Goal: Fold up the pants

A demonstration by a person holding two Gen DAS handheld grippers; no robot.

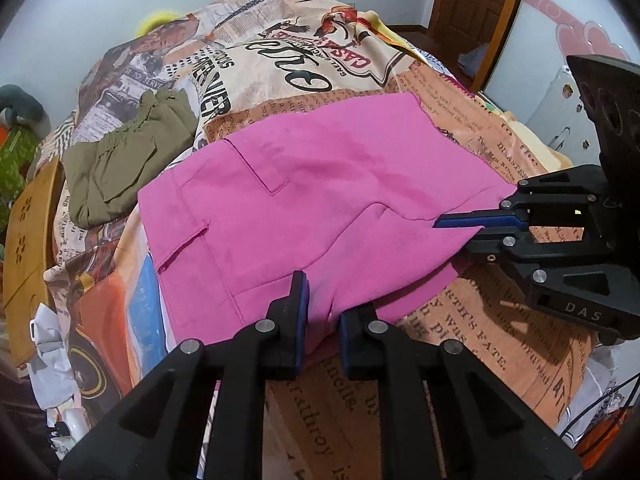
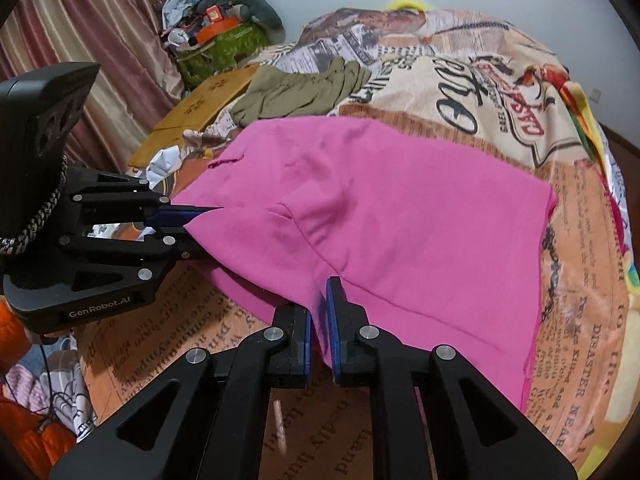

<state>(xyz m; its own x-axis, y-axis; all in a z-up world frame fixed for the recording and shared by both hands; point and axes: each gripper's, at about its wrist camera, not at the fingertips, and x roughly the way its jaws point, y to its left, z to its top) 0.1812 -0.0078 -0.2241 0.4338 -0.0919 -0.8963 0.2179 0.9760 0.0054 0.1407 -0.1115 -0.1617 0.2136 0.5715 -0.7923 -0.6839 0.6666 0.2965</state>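
The pink pants (image 1: 288,192) lie folded on a bed with a printed cover (image 1: 304,60); they also show in the right wrist view (image 2: 400,216). My left gripper (image 1: 320,320) is shut on the pants' near edge, with fabric pinched between its blue pads; it also shows at the left of the right wrist view (image 2: 188,228). My right gripper (image 2: 319,320) is shut on the near edge further right, and it shows from the side in the left wrist view (image 1: 460,232) with fabric between its fingers.
Folded olive-green pants (image 1: 120,160) lie on the bed beyond the pink ones, also in the right wrist view (image 2: 296,88). A wooden board (image 2: 200,108) and a pile of things (image 2: 224,32) are at the bed's left side. A door (image 1: 472,4) is at the back.
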